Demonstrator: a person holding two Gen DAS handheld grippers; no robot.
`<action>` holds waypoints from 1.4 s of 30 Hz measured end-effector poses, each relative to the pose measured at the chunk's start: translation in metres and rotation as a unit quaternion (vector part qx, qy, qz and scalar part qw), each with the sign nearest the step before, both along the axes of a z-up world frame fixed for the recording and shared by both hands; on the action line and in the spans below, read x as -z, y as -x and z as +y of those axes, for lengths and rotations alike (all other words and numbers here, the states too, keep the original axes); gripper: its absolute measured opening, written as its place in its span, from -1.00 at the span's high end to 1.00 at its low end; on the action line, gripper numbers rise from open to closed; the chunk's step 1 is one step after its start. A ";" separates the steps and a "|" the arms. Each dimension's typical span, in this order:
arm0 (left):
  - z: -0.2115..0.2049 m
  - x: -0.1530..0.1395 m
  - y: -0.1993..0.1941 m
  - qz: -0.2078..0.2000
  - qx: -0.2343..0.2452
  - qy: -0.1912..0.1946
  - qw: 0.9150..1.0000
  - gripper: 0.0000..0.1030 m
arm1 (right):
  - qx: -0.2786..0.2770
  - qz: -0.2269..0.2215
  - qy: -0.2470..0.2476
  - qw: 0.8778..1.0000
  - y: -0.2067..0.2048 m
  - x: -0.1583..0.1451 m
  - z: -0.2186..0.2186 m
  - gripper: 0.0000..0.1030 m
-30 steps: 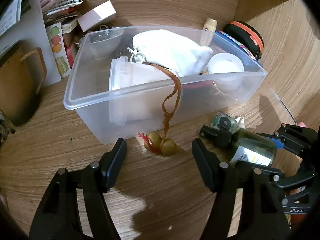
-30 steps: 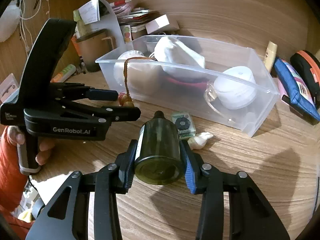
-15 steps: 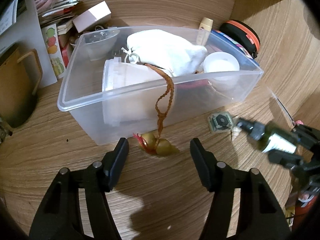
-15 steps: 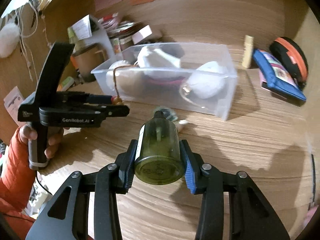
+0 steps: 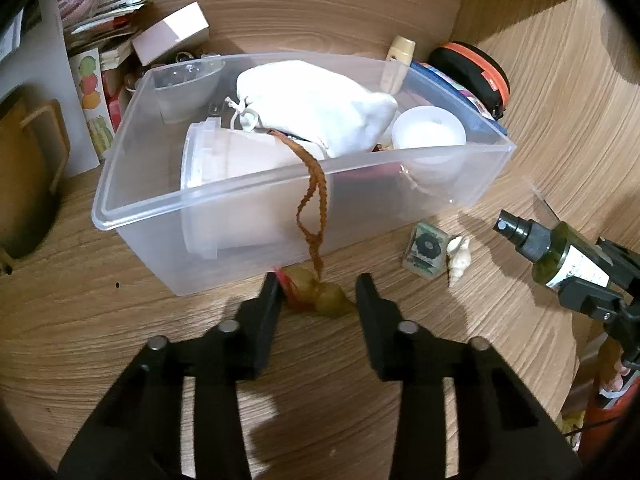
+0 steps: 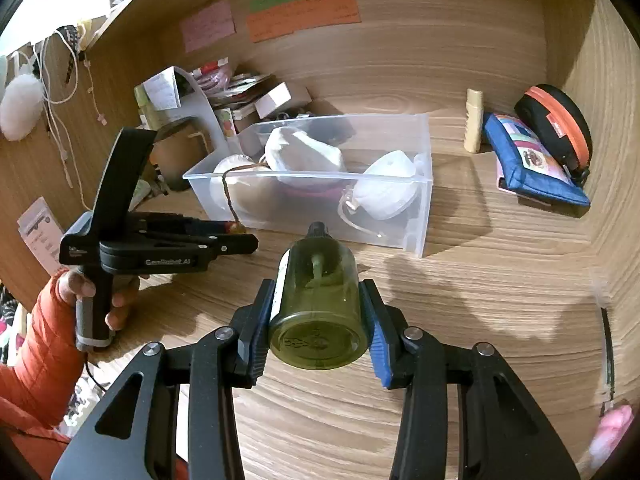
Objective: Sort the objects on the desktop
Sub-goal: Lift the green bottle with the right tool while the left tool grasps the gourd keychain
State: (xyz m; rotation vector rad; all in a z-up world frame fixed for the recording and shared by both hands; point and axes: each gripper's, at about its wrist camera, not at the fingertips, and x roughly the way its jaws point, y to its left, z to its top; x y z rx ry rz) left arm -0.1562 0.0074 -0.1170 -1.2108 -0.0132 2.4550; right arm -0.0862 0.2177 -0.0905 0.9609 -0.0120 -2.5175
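Beads (image 5: pixel 318 294) on a brown cord lie on the surface just in front of the bin (image 5: pixel 168 248), between the fingers of my left gripper (image 5: pixel 316 292), whose jaws are closing around them; the pads do not yet press that I can see. The cord (image 5: pixel 314 196) runs up from the beads and over the bin's near wall, so its long axis stands roughly upright against the bin, with its far end inside. I judge the coming lift must go up and over that wall, or the cord will drag.

My right gripper (image 6: pixel 318 316) is clamped on a green spray bottle (image 6: pixel 318 300), held off the surface to the right of the bin, nozzle pointing toward it.

Inside the bin: a white pouch (image 5: pixel 316 108), a white tub (image 5: pixel 236 184) on its side, a clear bowl (image 5: pixel 188 88) and a white cup (image 5: pixel 430 132). Just right of the bin's near corner, a small packet (image 5: pixel 426 250) and a shell (image 5: pixel 459 260) lie on the surface
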 end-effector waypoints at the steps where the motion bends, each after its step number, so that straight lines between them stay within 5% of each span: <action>1: -0.001 0.000 0.000 0.000 -0.001 -0.003 1.000 0.38 | -0.001 0.001 0.001 1.000 -0.001 0.000 -0.001 0.26; 15: 0.001 -0.014 -0.016 0.042 -0.004 -0.017 0.999 0.41 | 0.004 0.019 0.003 1.000 -0.002 -0.016 0.002 0.26; 31: -0.013 -0.062 -0.034 0.086 0.011 -0.081 0.993 0.41 | 0.004 0.035 0.016 0.999 0.016 -0.033 0.000 0.26; 42: -0.031 -0.086 -0.014 0.114 -0.016 -0.071 0.991 0.49 | 0.006 0.040 0.015 0.999 0.050 -0.042 -0.011 0.26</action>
